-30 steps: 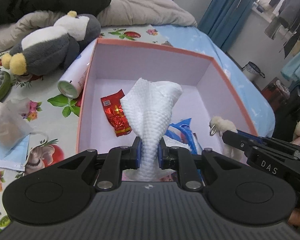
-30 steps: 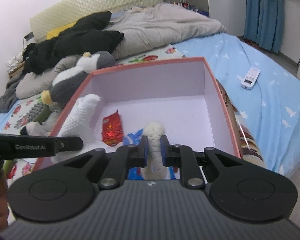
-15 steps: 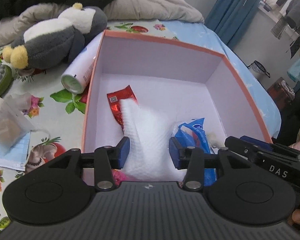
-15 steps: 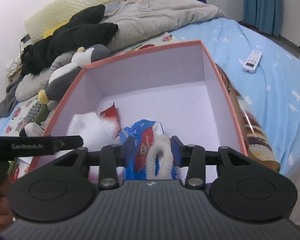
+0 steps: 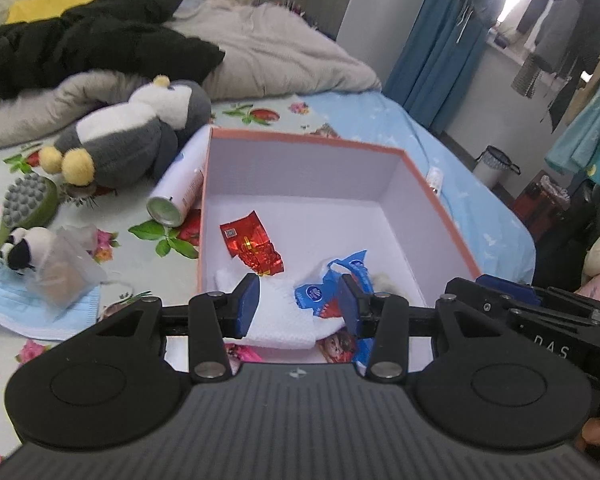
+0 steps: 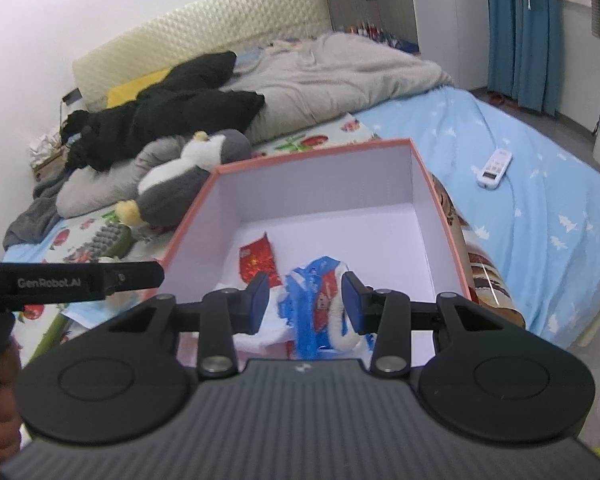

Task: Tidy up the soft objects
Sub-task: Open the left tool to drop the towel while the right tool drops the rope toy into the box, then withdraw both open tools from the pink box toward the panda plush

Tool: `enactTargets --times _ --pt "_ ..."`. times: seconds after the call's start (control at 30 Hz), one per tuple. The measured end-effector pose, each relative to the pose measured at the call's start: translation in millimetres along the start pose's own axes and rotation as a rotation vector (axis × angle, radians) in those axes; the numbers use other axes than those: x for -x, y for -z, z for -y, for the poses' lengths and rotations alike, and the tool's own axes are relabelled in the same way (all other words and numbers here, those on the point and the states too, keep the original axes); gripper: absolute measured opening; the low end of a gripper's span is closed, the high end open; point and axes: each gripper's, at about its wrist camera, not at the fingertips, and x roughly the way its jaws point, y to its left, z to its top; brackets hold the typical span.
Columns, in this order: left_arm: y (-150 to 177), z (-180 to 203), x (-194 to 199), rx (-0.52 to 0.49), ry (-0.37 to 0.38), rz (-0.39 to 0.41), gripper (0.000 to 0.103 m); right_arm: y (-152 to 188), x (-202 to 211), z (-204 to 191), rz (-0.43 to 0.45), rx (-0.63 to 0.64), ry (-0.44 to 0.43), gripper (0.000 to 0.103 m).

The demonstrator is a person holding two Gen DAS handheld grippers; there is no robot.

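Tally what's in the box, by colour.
White: 2, towel and fluffy keychain
Red: 1, packet
Blue: 1, wrapper
Total: 4, in the box

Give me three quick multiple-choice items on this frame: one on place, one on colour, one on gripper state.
1. Where does the spray can lie?
A. inside the box
B. on the bed against the box's outer wall
C. on the floor

2. What colour is the box rim?
A. green
B. black
C. salmon pink

3. How is the left gripper?
A. open, holding nothing
B. shut on the white towel
C. shut on the penguin plush

Key: 1 B, it rests outside the wall; 2 C, the edge is pink; 3 A, the white towel lies loose in the box below it.
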Motion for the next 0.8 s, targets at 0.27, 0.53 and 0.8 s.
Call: enactTargets --times 0.27,0.53,0.8 --pt "17.6 2.6 50.9 -0.01 0.012 0.05 0.049 8.2 41.0 -21.1 0.055 0.017 -0.018 0.043" --pt "40.1 -0.1 98.5 0.004 -0.006 0.108 0.049 23.6 68.5 -39.5 0.087 0.05 -0.049 0.043" --pt "65.0 -10.2 138.6 0.034 -0.034 0.139 0.049 38.0 88.1 -56.4 0.088 0.087 -0.077 0.043"
